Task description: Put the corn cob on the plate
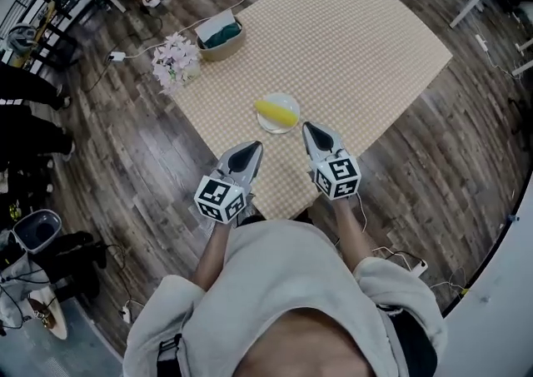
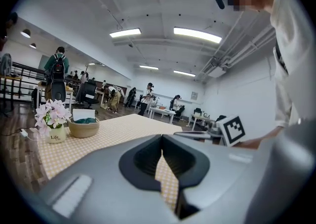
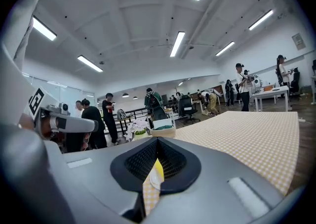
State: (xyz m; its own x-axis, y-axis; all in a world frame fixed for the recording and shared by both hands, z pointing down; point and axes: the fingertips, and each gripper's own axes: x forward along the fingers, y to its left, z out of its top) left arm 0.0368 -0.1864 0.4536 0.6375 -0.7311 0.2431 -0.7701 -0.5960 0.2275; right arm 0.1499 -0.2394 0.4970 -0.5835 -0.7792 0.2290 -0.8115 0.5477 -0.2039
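The yellow corn cob (image 1: 276,111) lies on a small white plate (image 1: 265,126) near the front of the table with the checked cloth (image 1: 350,42). My left gripper (image 1: 252,147) hovers just short of the plate on its near left, its jaws together and empty. My right gripper (image 1: 310,127) is close by the plate's right side, also shut with nothing held. In the right gripper view a sliver of the corn cob (image 3: 158,170) and of the plate (image 3: 153,182) shows through the slot behind the closed right gripper's tips (image 3: 157,140). The left gripper view shows the left gripper's tips (image 2: 162,137) meeting over the cloth.
A pot of pale pink flowers (image 1: 176,60) and a tan bowl holding a green cloth (image 1: 221,37) stand at the table's far left corner. Cables run over the wooden floor (image 1: 125,151). Several people and desks fill the room behind.
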